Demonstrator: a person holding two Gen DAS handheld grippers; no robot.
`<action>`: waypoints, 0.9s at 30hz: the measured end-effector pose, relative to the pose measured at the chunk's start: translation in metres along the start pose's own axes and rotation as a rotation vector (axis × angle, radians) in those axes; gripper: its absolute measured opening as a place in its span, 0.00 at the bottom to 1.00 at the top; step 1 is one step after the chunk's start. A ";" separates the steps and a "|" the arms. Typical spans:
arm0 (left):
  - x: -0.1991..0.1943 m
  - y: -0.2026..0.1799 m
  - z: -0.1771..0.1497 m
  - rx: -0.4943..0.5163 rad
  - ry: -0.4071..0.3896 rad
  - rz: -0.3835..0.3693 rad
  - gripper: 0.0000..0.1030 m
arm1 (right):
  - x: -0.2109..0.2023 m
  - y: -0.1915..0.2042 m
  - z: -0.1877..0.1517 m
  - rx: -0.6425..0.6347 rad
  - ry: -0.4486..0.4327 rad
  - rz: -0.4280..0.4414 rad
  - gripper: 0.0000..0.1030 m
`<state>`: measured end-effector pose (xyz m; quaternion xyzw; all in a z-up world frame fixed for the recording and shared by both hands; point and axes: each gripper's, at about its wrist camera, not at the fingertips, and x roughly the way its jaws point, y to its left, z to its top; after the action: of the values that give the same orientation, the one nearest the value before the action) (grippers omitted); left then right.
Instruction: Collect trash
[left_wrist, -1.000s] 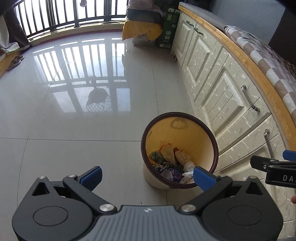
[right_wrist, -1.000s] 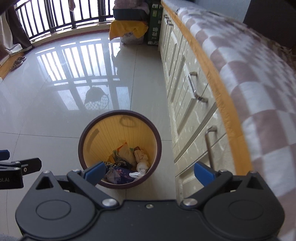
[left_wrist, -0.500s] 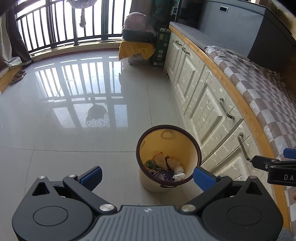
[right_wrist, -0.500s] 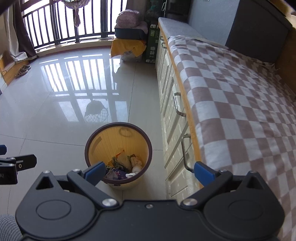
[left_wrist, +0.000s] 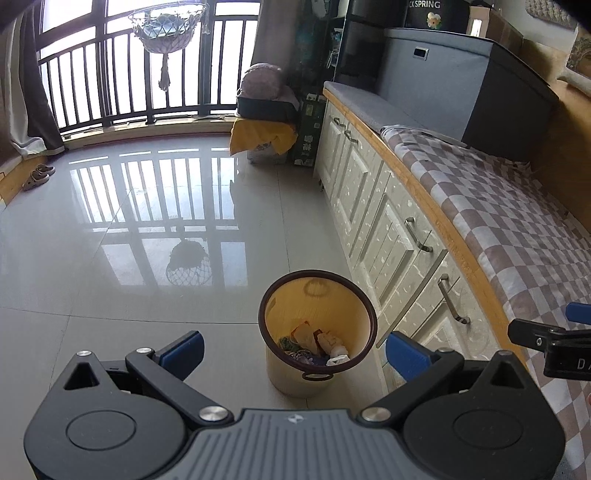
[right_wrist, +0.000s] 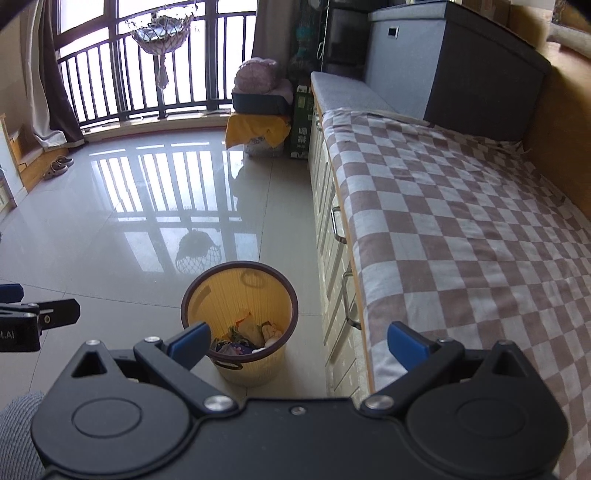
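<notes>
Far left: curtain (left_wrist: 35, 110) and a pair of slippers (left_wrist: 37, 175) at the floor's left edge, under the railed window (left_wrist: 122, 74). Hanging net basket (left_wrist: 166, 27) overhead there, well apart from everything below.

Glossy tiled floor (left_wrist: 129, 240) next, wide and bare from the window down to the near edge; plenty of open room for swinging either arm on that side.

Left gripper (left_wrist: 291, 349) held high, jaws spread wide, nothing between the blue pads (left_wrist: 184, 349). Right gripper (right_wrist: 299, 341) likewise wide and empty, with the bin framed under its left finger.

Centre: yellow bin (left_wrist: 317, 332) with a dark rim, standing on the floor just beside the cabinet front (left_wrist: 388, 251). Trash (left_wrist: 317, 345) already lying in its bottom: wrappers and crumpled paper, well below the rim. No loose litter visible on the floor or the bed, so probably little or nothing left to gather.

Right: drawer handles (left_wrist: 419, 236) jutting from the cabinet, then the wooden edge and the checked bedspread (right_wrist: 461, 240) above.

Risks, as a guess: a low pass on the bin's right side catching a finger on a handle, for lack of room there; a nudge on the rim tipping the light bin and spilling its load across the slick floor. Safer approach from above or from the floor side.

Far right: grey headboard (right_wrist: 480, 74), closing off that end.
</notes>
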<state>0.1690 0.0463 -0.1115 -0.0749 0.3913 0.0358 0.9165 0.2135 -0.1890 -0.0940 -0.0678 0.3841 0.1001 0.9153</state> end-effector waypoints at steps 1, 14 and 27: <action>-0.002 -0.001 -0.003 -0.002 -0.005 -0.004 1.00 | -0.004 0.000 -0.002 -0.004 -0.010 0.002 1.00; -0.023 -0.003 -0.038 -0.002 -0.047 0.006 1.00 | -0.027 -0.006 -0.039 0.015 -0.053 0.010 1.00; -0.026 -0.008 -0.053 0.030 -0.068 0.056 1.00 | -0.031 -0.009 -0.062 0.023 -0.078 -0.020 1.00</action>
<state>0.1143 0.0297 -0.1283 -0.0488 0.3622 0.0581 0.9290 0.1512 -0.2147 -0.1144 -0.0573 0.3486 0.0890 0.9313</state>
